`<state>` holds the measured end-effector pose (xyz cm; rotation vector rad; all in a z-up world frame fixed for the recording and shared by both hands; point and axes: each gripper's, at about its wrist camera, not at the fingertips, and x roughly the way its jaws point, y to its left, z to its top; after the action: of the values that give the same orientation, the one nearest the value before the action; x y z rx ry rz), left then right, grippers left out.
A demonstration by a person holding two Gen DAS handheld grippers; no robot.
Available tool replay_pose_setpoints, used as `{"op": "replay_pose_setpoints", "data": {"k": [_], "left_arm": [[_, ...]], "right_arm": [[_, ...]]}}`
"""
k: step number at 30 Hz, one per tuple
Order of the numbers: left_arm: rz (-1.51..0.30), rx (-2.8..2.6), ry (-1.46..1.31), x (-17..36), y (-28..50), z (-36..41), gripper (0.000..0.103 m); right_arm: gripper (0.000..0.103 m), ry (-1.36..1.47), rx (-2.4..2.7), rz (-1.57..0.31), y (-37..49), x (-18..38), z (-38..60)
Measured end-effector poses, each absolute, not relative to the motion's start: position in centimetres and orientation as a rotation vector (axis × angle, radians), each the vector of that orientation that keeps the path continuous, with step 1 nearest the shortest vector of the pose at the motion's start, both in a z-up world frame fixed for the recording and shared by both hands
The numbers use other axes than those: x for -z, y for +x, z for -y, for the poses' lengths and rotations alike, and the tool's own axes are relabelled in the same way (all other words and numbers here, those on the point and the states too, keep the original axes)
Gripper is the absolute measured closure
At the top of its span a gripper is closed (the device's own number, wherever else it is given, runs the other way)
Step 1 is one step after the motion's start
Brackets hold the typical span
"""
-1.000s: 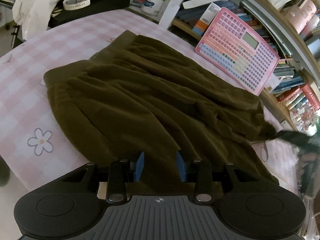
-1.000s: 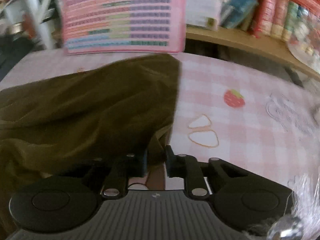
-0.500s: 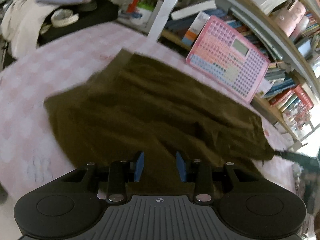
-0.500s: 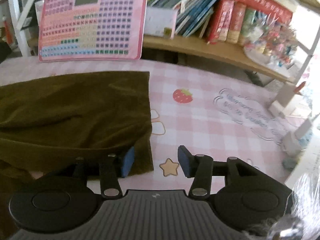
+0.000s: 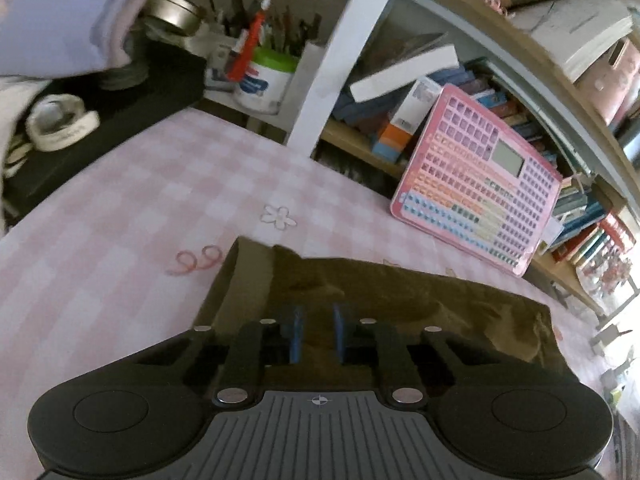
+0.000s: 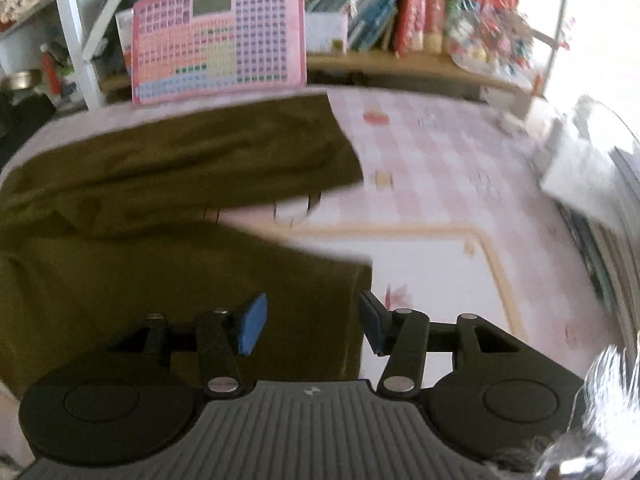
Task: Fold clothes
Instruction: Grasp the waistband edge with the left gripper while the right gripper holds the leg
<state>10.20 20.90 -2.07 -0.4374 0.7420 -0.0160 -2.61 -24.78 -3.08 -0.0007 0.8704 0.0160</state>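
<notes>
Left wrist view: olive garment (image 5: pixel 400 300) on pink checked bed (image 5: pixel 120 240); soft, limp, best gripped at hems. Left gripper (image 5: pixel 316 334) closing, seemingly onto cloth; right gripper (image 6: pixel 310 324) opening, fabric beneath

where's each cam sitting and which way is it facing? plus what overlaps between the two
Left wrist: on the left gripper, looking along its closing jaws, dark olive garment between them, toward the bookshelf.
Right wrist: on the right gripper, jaws opening over the garment's edge, pink checked cloth beyond.
No hand or sleeve shows in either view.
Shared: garment, checked cloth, pink keyboard toy, bookshelf.
</notes>
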Motion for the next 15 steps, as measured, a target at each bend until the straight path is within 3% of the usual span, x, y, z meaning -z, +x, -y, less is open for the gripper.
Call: {"op": "replay_pose_setpoints", "data": {"k": [5,15], "left_arm": [[-0.795,0.045,-0.459,4.3,12.3,-22.3,0.103],[-0.825,-0.040,-0.523,7.2,14.3,-26.1,0.100]], "right_arm": [[0.055,-0.014,0.081,-0.905,-4.5,4.3,23.0],[0.055,0.005,0.186,-0.931,-5.9,5.6,21.7]]}}
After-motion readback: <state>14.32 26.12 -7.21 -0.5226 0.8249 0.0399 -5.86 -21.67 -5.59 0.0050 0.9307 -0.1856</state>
